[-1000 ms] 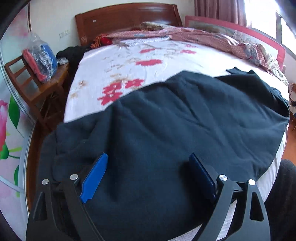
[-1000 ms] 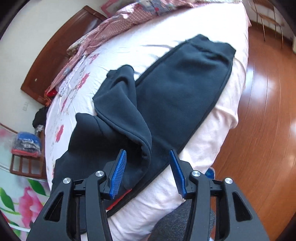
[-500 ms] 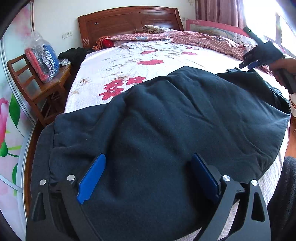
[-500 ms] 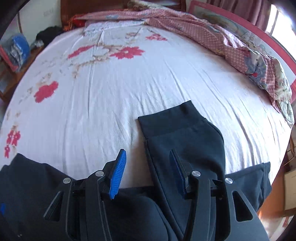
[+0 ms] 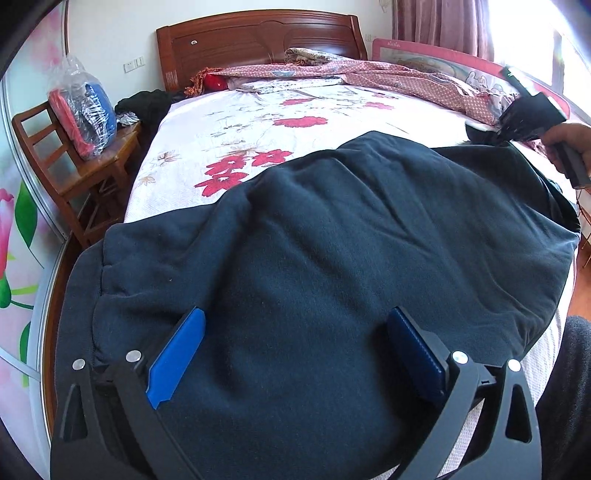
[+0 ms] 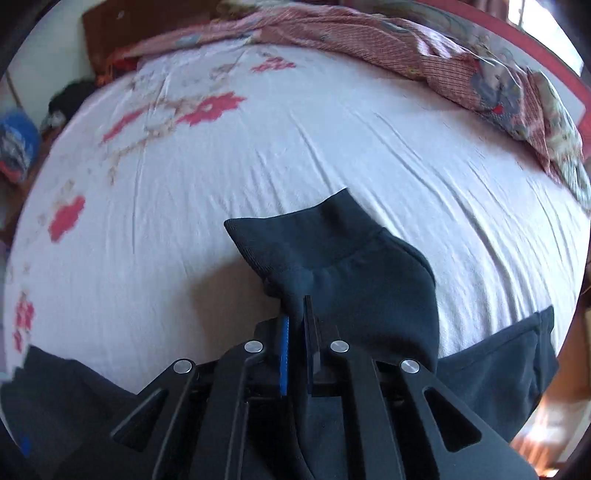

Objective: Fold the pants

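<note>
We see dark navy fleece pants [image 5: 332, 240] spread over a white bedsheet printed with red flowers [image 5: 258, 122]. Our black grippers carry bright blue finger pads [image 5: 177, 358]. Behind lie a pink-red checked quilt [image 5: 388, 74], a reddish-brown wooden headboard [image 5: 258, 35], and a brown wooden chair [image 5: 74, 162].

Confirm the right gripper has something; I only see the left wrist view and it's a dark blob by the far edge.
Observer: Yes. The right gripper is shut on the pants, pinching fabric just below the ribbed cuff.
Operator: Is the cuff lifted?
Observer: It is bunched and raised off the bed sheet at the pinch.
Operator: Second leg?
Observer: Another dark cuff end lies flat at the right of that view, outside the grip.
Operator: Left?
Observer: The left gripper is opening over the pants, gripping nothing.
</note>
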{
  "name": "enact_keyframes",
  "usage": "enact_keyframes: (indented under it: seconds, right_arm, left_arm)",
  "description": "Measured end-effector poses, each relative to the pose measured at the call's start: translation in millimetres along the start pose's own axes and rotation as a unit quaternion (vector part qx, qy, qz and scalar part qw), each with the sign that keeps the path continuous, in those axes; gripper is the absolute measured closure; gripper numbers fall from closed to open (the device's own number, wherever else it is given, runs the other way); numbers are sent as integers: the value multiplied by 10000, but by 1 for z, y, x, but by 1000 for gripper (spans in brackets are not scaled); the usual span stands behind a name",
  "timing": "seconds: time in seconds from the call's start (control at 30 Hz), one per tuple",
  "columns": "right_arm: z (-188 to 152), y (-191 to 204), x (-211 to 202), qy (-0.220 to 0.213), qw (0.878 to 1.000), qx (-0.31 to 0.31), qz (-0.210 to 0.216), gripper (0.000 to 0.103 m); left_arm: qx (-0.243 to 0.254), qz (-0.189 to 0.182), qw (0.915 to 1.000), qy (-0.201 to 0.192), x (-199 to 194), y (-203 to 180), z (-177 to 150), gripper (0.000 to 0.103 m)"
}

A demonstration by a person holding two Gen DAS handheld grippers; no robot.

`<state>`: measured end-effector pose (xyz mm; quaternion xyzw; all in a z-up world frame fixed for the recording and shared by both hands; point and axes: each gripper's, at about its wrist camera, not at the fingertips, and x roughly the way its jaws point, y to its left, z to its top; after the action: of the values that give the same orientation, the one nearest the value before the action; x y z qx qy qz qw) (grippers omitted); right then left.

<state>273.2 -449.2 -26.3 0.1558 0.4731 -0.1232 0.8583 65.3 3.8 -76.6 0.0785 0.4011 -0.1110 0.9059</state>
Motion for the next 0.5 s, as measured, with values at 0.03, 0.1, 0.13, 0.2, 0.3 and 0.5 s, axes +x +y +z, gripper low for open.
enact_keyframes:
  seconds: [0.03,0.1,0.13,0.2,0.3,0.5]
  right_arm:
    - [0,-19,-17,-219,9990,345,205,98]
    - [-5,-57,-53,-594,9922,972,511,98]
    - [-11,-80,-71,-801,9864,1285,644,98]
    - [-24,-123,-101,-1124,9760,1742,662,98]
    - [-56,-184,-132,-1473,9609,2295,487,98]
    - [-134,-284,-93,-1164,9255,3595,273,98]
  left_arm:
    - [11,0,10000,6,0,0,0,3]
    - [39,2,10000,29,0,-1,0,3]
    - [55,5,10000,39,1,-1,1,3]
    - [87,14,9999,51,1,-1,1,2]
    - [113,17,9999,83,1,-2,2,2]
    - [187,21,9997,183,1,-2,6,2]
